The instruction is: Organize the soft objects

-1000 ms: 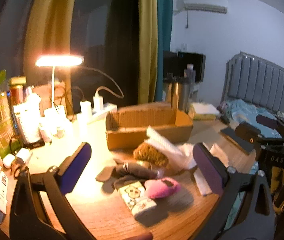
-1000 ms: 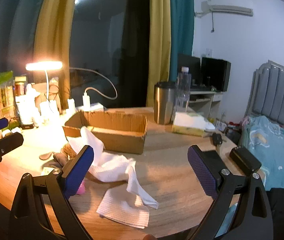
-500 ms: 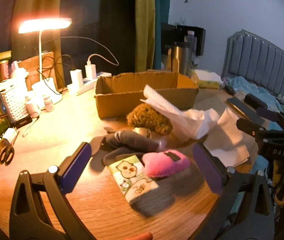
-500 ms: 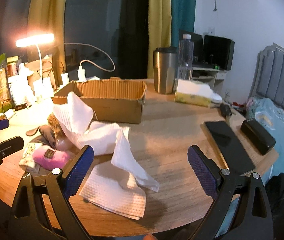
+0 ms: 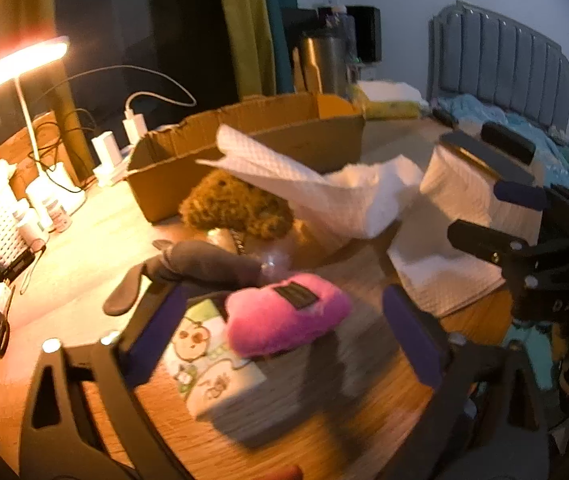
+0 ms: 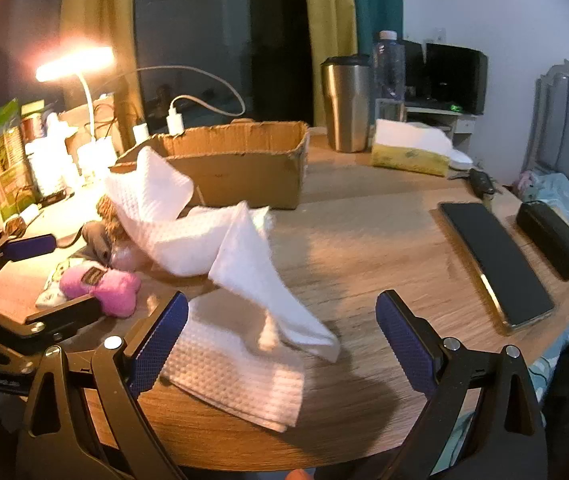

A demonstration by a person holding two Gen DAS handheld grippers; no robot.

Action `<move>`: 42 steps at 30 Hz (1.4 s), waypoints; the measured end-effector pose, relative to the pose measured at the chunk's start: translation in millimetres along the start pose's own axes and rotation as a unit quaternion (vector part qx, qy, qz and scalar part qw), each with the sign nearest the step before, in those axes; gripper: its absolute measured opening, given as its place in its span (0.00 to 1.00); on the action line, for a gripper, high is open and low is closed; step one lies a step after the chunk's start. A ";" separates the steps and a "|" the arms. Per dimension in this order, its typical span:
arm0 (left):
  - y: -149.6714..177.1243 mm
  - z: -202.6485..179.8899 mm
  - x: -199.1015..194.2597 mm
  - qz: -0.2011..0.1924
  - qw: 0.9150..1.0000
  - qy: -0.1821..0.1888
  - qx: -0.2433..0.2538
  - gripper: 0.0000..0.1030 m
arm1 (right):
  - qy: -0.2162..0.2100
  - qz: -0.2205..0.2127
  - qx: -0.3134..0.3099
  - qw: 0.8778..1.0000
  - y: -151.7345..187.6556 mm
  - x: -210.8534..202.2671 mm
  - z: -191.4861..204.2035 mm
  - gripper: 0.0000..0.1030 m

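Note:
A pink plush toy (image 5: 284,316) lies on a small printed tissue pack (image 5: 212,364) near the table's front. My left gripper (image 5: 284,344) is open, its jaws on either side of the toy, apart from it. Behind lie a dark grey soft item (image 5: 204,268), a brown fuzzy toy (image 5: 236,208) and crumpled white paper towels (image 5: 324,196). A cardboard box (image 6: 240,164) stands behind them. My right gripper (image 6: 282,340) is open over a flat folded towel (image 6: 236,376) and a draped towel (image 6: 244,256). The pink toy (image 6: 100,284) also shows in the right wrist view.
A lit desk lamp (image 6: 72,64), bottles and chargers crowd the back left. A steel tumbler (image 6: 344,104), water bottle (image 6: 388,68) and tissue box (image 6: 408,152) stand at the back. A phone (image 6: 496,264) and black case (image 6: 552,236) lie at right.
Both grippers have moved forward and down toward the table. The left one has closed in on the pink toy; the right one has neared the white towels. Both stay open.

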State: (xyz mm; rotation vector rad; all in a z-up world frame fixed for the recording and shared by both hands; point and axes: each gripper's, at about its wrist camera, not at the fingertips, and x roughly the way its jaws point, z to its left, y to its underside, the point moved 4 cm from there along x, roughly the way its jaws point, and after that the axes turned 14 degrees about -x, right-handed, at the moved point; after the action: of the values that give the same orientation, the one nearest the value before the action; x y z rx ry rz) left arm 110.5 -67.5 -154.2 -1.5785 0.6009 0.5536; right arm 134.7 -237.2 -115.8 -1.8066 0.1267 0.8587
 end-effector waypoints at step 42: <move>-3.6 -25.7 -16.6 0.017 0.996 0.090 0.011 0.31 | -0.016 -0.019 -0.035 0.999 -6.7 -13.6 -0.2 0.07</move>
State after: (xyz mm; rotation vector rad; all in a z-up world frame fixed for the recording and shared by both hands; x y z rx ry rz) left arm 100.6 -91.9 -138.2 -1.6096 0.7682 0.4304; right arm 127.9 -238.7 -102.4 -1.8535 0.0419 0.8729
